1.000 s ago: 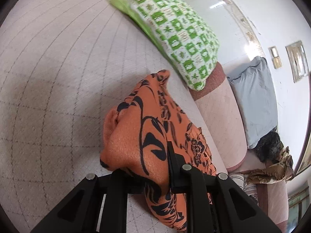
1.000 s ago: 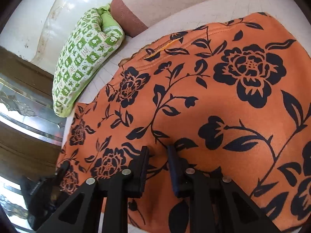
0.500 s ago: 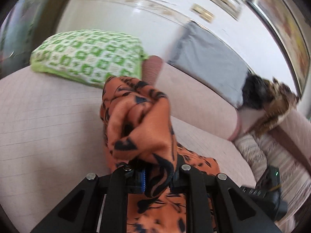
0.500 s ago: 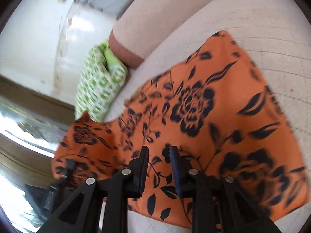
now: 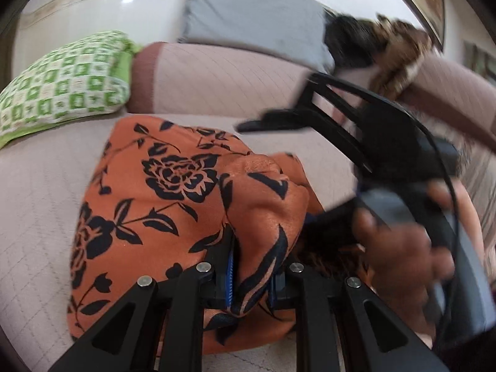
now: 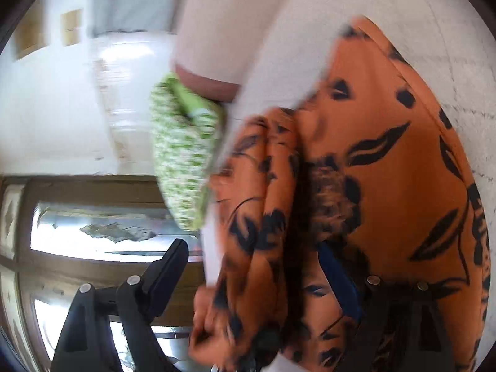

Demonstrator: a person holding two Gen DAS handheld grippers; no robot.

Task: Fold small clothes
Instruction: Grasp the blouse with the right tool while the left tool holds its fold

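Note:
An orange garment with black flowers (image 5: 148, 204) lies on the pale quilted sofa seat (image 5: 37, 186), partly doubled over on itself. My left gripper (image 5: 251, 266) is shut on a bunched fold of it. My right gripper (image 6: 257, 266) is open, jaws wide apart, close over the cloth (image 6: 387, 161); it also shows blurred at the right of the left wrist view (image 5: 356, 130), held in a hand. A fold of cloth hangs between its fingers without being clamped.
A green and white patterned cushion (image 5: 62, 83) lies at the sofa's far left end. A grey cushion (image 5: 251, 21) leans on the backrest (image 5: 217, 80). A dark and brown bundle (image 5: 387, 40) sits on the backrest at right. A wooden glazed cabinet (image 6: 93, 223) stands beyond the sofa.
The right gripper has opened and let go of the garment, and swung over beside the left one. The left gripper has carried its fold across, over the rest of the cloth.

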